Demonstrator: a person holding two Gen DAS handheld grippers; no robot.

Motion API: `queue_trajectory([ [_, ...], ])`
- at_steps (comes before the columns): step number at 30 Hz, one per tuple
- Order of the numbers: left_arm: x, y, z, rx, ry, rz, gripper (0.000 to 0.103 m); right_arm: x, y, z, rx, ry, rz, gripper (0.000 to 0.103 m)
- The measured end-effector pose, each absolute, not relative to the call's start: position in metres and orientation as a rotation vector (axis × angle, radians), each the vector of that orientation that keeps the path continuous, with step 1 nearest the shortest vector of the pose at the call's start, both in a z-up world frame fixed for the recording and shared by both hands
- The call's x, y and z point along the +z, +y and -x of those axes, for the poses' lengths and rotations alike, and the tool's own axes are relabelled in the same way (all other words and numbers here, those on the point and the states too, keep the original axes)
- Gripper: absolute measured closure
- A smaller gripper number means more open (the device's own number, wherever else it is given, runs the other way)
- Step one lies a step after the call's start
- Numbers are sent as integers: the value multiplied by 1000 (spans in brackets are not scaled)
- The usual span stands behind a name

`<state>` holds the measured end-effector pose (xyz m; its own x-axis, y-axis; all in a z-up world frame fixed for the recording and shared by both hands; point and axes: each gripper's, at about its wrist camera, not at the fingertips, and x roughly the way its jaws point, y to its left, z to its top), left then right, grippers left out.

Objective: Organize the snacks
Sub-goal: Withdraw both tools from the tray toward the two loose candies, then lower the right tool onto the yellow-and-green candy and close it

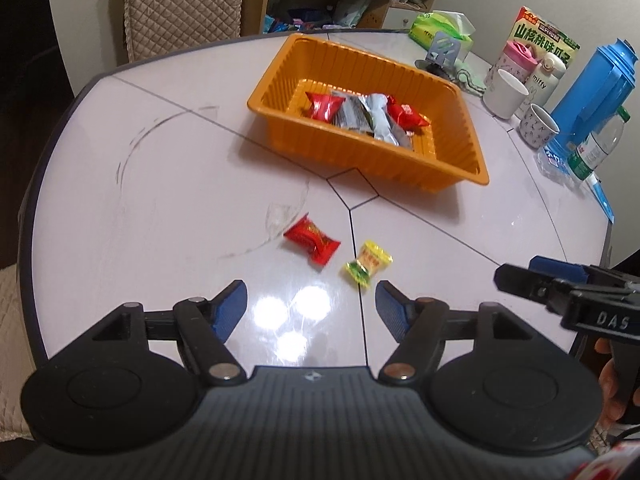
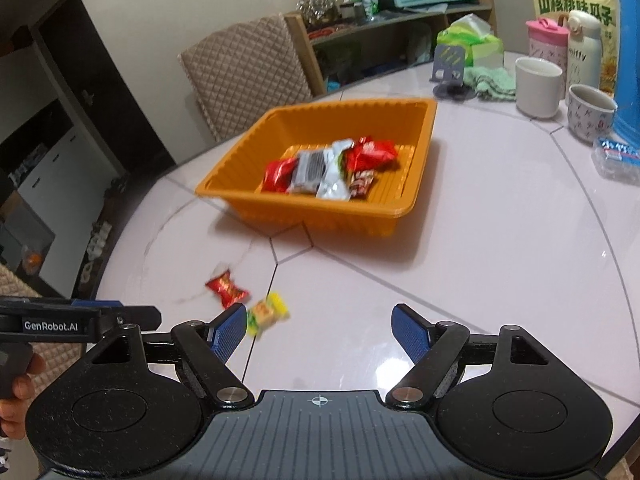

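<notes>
An orange tray (image 1: 440,160) (image 2: 320,212) stands on the round white table and holds several red and silver snack packets (image 1: 368,114) (image 2: 328,168). A red candy (image 1: 312,238) (image 2: 227,288) and a yellow candy (image 1: 368,264) (image 2: 269,312) lie loose on the table in front of it. My left gripper (image 1: 310,308) is open and empty, just short of the two candies. My right gripper (image 2: 318,330) is open and empty, with the yellow candy beside its left finger. In the left wrist view the right gripper's shape is unclear at the right edge (image 1: 560,292).
At the table's far right stand a white mug (image 1: 505,94) (image 2: 537,86), a patterned cup (image 1: 538,126) (image 2: 591,118), a blue thermos (image 1: 596,92), a water bottle (image 1: 596,144), a seed bag (image 2: 572,8) and tissues (image 1: 440,26). A quilted chair (image 2: 244,72) stands behind the table.
</notes>
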<state>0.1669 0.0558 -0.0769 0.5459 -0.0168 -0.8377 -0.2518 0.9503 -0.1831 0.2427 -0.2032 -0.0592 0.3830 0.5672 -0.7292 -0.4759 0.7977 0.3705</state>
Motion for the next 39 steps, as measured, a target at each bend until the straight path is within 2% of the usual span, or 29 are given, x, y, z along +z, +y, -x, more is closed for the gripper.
queue_trajectory([
  [21, -105, 57, -147, 192, 1048, 303, 35, -98, -157, -225, 754, 1056, 19, 24],
  [39, -121, 78, -167, 238, 1053, 319, 35, -129, -116, -251, 876, 977, 142, 24],
])
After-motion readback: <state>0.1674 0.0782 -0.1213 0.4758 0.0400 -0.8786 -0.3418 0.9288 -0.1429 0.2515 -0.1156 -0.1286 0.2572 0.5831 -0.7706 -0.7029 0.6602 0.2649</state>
